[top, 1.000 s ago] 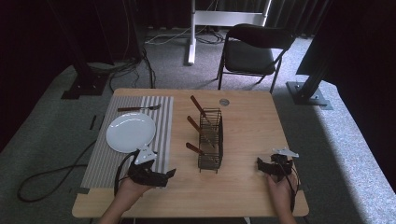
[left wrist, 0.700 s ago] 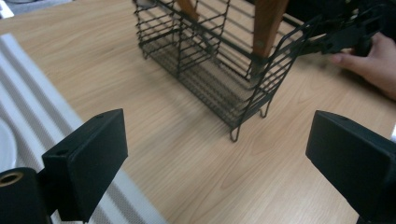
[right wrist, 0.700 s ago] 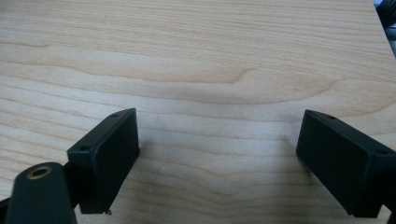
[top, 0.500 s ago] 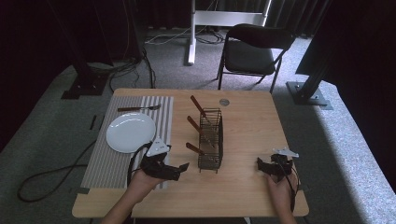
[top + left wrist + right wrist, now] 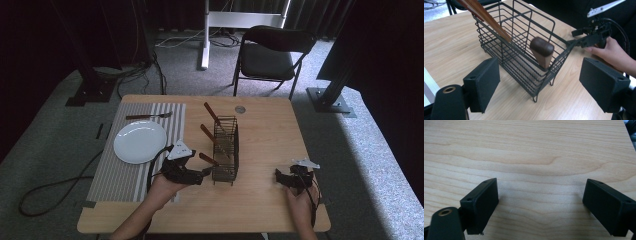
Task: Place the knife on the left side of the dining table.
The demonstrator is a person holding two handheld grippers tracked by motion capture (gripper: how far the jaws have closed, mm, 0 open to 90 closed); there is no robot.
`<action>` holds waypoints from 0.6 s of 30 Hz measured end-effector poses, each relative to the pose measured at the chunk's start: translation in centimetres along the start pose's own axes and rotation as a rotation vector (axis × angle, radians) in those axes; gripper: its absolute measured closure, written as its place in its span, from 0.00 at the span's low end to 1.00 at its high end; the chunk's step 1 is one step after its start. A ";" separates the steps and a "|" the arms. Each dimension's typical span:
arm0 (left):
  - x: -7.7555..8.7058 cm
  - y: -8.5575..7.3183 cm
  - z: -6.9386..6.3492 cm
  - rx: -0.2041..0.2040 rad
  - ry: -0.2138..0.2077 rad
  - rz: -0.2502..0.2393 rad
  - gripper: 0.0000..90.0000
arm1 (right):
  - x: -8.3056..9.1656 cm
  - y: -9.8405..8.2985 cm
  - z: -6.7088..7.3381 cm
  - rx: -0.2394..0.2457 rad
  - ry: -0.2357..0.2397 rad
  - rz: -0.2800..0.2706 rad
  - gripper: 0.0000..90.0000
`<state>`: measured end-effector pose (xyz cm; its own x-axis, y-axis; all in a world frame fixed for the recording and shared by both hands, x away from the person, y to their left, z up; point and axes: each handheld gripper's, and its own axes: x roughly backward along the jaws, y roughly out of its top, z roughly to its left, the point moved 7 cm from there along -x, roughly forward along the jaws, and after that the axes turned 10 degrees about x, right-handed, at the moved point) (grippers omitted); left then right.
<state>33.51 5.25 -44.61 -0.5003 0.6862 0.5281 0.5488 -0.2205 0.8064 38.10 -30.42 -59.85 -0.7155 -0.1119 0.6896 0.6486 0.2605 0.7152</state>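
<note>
A black wire basket (image 5: pixel 226 150) stands mid-table and holds three brown wooden-handled utensils (image 5: pixel 214 116) that lean out to the left. My left gripper (image 5: pixel 204 174) is open at the basket's near left corner. In the left gripper view its jaws stand wide apart before the basket (image 5: pixel 519 62), nothing between them. The nearest wooden handle (image 5: pixel 541 51) pokes up just beyond them. My right gripper (image 5: pixel 279 176) rests open near the table's front right, over bare wood (image 5: pixel 536 157). It also appears beyond the basket as the right gripper (image 5: pixel 586 37) in a hand.
A white plate (image 5: pixel 140 141) lies on a striped placemat (image 5: pixel 120 175) at the left, with a fork (image 5: pixel 149 116) behind it. A small round hole (image 5: pixel 240 109) marks the table's far side. A black chair (image 5: pixel 270 55) stands beyond the table.
My left gripper has moved right, from over the placemat to the basket's near left corner. The right gripper has stayed put.
</note>
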 end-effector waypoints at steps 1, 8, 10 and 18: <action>0.0 0.0 0.0 0.000 0.000 0.000 0.21 | 0.0 0.0 0.0 0.000 0.000 0.000 0.14; -0.2 0.1 -0.2 0.021 -0.038 -0.011 0.39 | 0.0 0.0 0.0 -0.001 0.000 0.000 0.14; -0.3 0.2 -0.2 0.020 -0.045 -0.017 0.46 | 0.0 0.0 0.0 -0.001 0.000 0.000 0.14; -0.6 0.4 -0.2 0.031 -0.051 -0.014 0.62 | 0.0 0.0 0.0 -0.001 0.000 0.000 0.14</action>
<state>33.97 4.60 -44.55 -0.4735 0.7237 0.5020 0.5628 -0.1898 0.8045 38.09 -30.42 -59.84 -0.7151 -0.1121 0.6899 0.6492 0.2592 0.7151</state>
